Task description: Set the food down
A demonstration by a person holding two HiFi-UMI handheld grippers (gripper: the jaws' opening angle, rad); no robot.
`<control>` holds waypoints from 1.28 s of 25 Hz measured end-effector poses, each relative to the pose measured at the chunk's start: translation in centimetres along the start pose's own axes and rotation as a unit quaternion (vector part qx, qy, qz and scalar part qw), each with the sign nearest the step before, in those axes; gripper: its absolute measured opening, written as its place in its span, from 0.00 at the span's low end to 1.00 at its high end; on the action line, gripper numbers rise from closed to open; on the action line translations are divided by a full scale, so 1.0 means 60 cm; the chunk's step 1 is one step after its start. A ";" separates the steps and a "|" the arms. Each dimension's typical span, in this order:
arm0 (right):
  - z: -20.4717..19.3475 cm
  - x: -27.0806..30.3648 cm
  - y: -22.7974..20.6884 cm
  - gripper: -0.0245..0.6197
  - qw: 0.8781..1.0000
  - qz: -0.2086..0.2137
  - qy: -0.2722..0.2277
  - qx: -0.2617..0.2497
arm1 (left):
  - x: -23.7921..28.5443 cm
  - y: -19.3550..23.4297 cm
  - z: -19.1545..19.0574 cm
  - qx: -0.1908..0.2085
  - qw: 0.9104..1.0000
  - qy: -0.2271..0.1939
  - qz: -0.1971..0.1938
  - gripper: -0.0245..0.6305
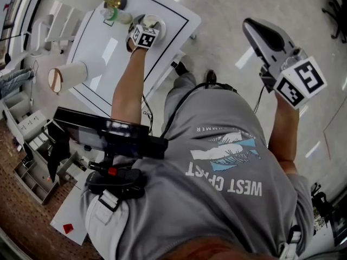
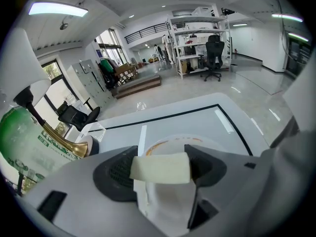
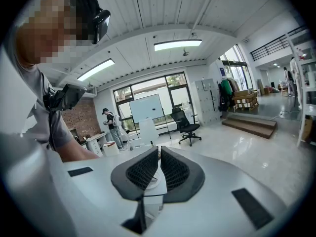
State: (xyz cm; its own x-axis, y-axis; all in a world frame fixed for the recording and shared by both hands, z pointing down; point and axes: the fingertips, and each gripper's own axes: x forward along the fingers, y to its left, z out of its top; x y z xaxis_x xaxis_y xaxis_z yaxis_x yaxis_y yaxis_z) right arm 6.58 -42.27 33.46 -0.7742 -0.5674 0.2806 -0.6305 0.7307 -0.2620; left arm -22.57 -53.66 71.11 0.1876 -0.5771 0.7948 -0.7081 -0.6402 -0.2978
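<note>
A pale cream block of food [image 2: 160, 168] is clamped between the dark pads of my left gripper [image 2: 161, 163]. It hangs just above a white plate [image 2: 207, 143] with an orange rim. In the head view my left gripper [image 1: 147, 27] is over that plate [image 1: 158, 20] at the far side of the white table [image 1: 97, 53]. My right gripper [image 1: 252, 26] is held up over the floor to the right, away from the table. In the right gripper view its jaws [image 3: 159, 166] are closed together with nothing between them.
A green bottle with a gold cap [image 2: 29, 142] lies just left of the plate; in the head view this bottle [image 1: 116, 14] sits beside a dark round object [image 1: 117, 1]. A cup on its side [image 1: 66, 76] rests on the table's left. Shelving and clutter [image 1: 27, 145] stand at the left.
</note>
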 end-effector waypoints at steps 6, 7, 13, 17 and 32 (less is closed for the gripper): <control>-0.006 0.000 -0.008 0.05 1.000 0.002 0.000 0.002 | 0.007 -0.004 0.000 -0.010 1.000 0.003 -0.007 0.50; -0.006 0.000 -0.007 0.05 1.000 0.003 0.000 0.002 | 0.007 -0.004 -0.002 -0.012 1.000 0.004 -0.008 0.49; -0.007 -0.002 -0.008 0.05 1.000 0.008 -0.002 0.000 | 0.003 -0.010 0.000 -0.014 1.000 0.000 -0.016 0.49; -0.012 -0.003 -0.010 0.05 1.000 0.011 -0.001 0.000 | 0.006 -0.018 -0.002 -0.026 0.999 -0.004 -0.034 0.50; -0.015 -0.028 0.000 0.05 0.999 0.033 -0.014 -0.006 | -0.065 -0.007 0.036 -0.051 0.998 -0.044 -0.002 0.50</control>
State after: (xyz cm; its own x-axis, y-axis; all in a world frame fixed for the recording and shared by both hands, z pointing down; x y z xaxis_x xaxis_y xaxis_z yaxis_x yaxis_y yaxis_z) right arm 7.96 -40.97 33.82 -0.8153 -0.5279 0.2379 -0.5776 0.7709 -0.2686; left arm -21.55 -52.25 66.96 0.2466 -0.6197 0.7451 -0.7714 -0.5908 -0.2362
